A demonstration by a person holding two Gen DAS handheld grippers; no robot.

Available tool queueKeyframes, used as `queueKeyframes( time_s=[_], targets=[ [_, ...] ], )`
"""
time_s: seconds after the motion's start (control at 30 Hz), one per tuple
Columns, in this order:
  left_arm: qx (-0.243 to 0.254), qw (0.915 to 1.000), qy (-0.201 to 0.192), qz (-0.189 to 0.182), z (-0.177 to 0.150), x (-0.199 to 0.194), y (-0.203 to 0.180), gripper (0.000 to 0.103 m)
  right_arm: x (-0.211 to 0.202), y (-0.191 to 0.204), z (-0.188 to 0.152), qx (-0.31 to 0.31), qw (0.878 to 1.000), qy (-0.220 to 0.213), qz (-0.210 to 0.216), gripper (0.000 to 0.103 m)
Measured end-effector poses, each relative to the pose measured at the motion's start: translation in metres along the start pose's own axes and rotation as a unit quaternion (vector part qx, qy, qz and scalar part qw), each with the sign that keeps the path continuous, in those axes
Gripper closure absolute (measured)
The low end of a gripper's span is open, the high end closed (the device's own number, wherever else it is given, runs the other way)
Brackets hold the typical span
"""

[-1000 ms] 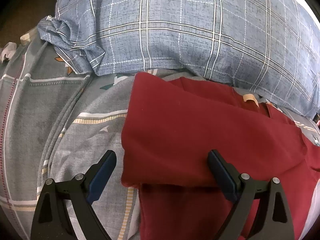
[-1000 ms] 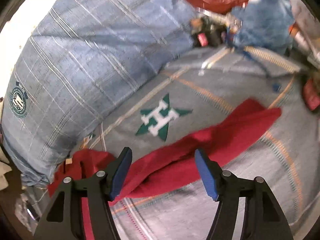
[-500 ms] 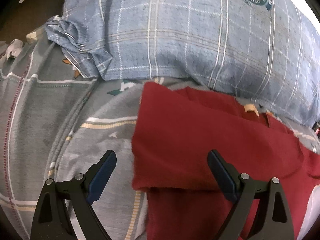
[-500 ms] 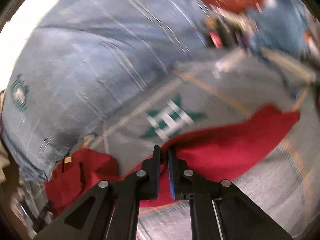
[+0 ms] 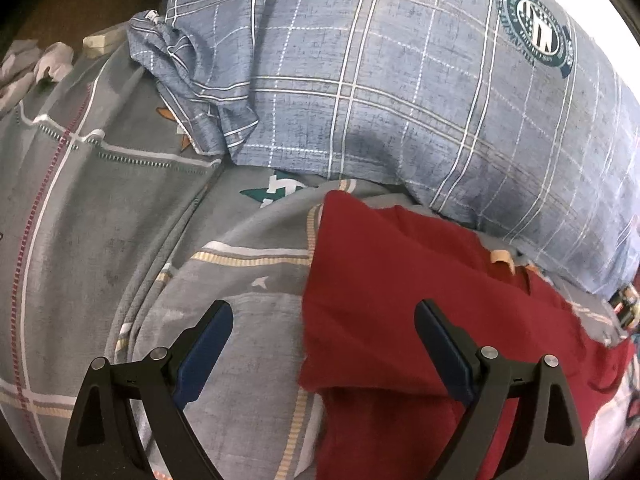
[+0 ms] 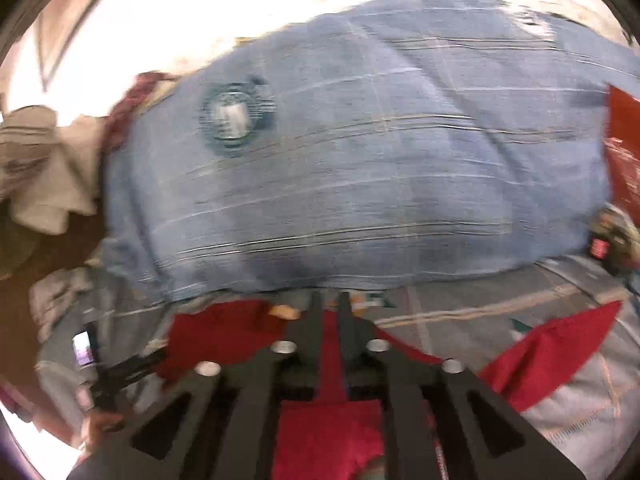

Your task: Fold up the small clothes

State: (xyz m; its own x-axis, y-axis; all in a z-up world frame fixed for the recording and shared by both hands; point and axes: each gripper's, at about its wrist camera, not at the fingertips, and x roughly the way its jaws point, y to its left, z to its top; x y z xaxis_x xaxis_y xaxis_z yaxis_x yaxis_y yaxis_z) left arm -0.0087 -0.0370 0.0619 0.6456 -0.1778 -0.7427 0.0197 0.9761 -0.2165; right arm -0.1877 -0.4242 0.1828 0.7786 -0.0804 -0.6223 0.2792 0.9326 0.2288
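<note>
Pinching red cloth between near-closed, slightly opening jaws, the right gripper (image 6: 330,308) holds one end of the red garment (image 5: 400,300) over the grey bedsheet (image 5: 120,220), while the left gripper (image 5: 324,344), spread wide and empty, straddles the garment's folded left edge.

Blue plaid pillow (image 5: 400,92) blocks far side; grey bedsheet (image 5: 100,216) left open.

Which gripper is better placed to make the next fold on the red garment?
Probably right. The right gripper has the red garment between its fingers, though its jaws are opening; the left gripper hangs open over the folded edge, holding nothing.
</note>
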Motion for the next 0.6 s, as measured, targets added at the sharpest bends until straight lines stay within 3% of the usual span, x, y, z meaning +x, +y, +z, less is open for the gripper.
queueKeyframes(
  time_s=[0.07,0.13,0.23,0.3,0.37,0.43,0.47,0.5,0.57,0.6],
  targets=[
    [0.004,1.0000,-0.003,-0.002,0.001,-0.002,-0.001,0.010,0.007,-0.031,-0.007,0.041,0.998,0.007,-0.045,0.032],
    [0.013,0.9999,-0.002,-0.001,0.000,-0.002,-0.004,0.010,0.017,-0.063,-0.013,0.066,0.993,0.026,-0.094,0.032],
    [0.021,0.9998,0.001,0.005,-0.002,0.001,-0.006,0.010,0.035,-0.119,-0.025,0.110,0.974,0.075,-0.184,0.031],
    [0.022,0.9997,0.004,0.005,-0.002,0.003,-0.007,0.010,0.043,-0.153,-0.038,0.161,0.964,0.097,-0.190,0.031],
    [0.024,0.9996,0.008,0.007,-0.003,0.007,-0.010,0.010,0.050,-0.173,-0.049,0.200,0.960,0.103,-0.169,0.033],
    [0.031,0.9994,0.011,0.011,-0.004,0.009,-0.013,0.010,0.060,-0.183,-0.056,0.211,0.964,0.100,-0.130,0.042],
    [0.036,0.9992,0.011,0.013,-0.004,0.010,-0.014,0.010,0.068,-0.187,-0.057,0.209,0.966,0.099,-0.118,0.054],
    [0.039,0.9991,0.011,0.015,-0.004,0.010,-0.016,0.010,0.075,-0.189,-0.057,0.204,0.966,0.103,-0.117,0.075],
    [0.041,0.9990,0.007,0.016,-0.003,0.008,-0.015,0.010,0.090,-0.181,-0.057,0.181,0.965,0.126,-0.143,0.096],
    [0.038,0.9991,0.005,0.015,-0.003,0.007,-0.014,0.010,0.091,-0.178,-0.055,0.176,0.965,0.126,-0.151,0.096]
  ],
)
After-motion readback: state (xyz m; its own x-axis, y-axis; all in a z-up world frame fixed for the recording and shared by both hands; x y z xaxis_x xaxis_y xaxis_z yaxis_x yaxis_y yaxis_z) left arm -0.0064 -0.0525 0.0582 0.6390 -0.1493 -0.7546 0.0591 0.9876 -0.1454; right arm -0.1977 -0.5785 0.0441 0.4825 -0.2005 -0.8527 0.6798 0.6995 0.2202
